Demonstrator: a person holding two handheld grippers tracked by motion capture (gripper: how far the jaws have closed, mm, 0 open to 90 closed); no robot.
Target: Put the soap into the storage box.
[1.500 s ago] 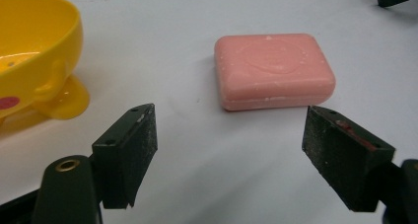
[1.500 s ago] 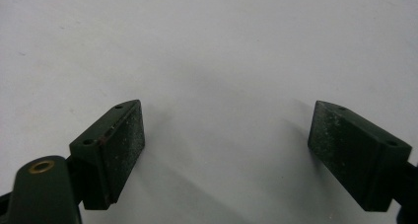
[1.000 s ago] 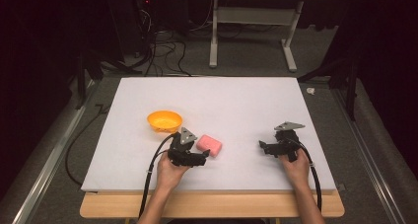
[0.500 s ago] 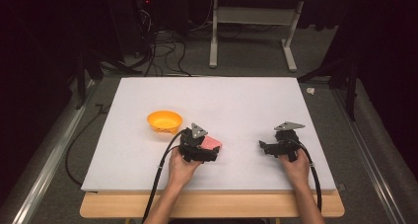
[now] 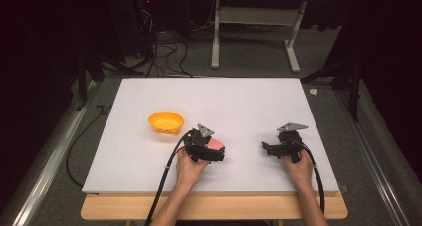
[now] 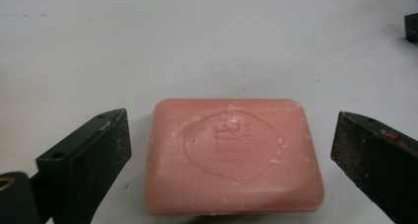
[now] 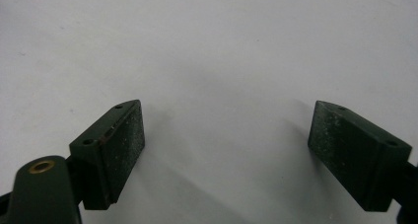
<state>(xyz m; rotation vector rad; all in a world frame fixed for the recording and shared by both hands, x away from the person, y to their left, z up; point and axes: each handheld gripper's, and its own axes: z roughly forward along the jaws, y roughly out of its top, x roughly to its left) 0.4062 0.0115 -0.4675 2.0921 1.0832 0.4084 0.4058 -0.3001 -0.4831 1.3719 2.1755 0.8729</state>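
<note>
White table [image 5: 239, 101]: orange bowl [image 5: 166, 122] left of centre. Left gripper [image 5: 215, 155] near front edge, fingers [image 6: 93, 155] just opened wide, straddling pink soap bar [image 6: 231, 155], lying flat on table, pads clear of both sides. Right gripper [image 5: 267, 149] toward front right, fingers [image 7: 118, 145] spread, nothing between.

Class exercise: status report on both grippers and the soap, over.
Left gripper open, jaws just opened, straddling pink soap, pads clear. Right gripper open, nothing between. Orange bowl off to the side, path clear.
</note>
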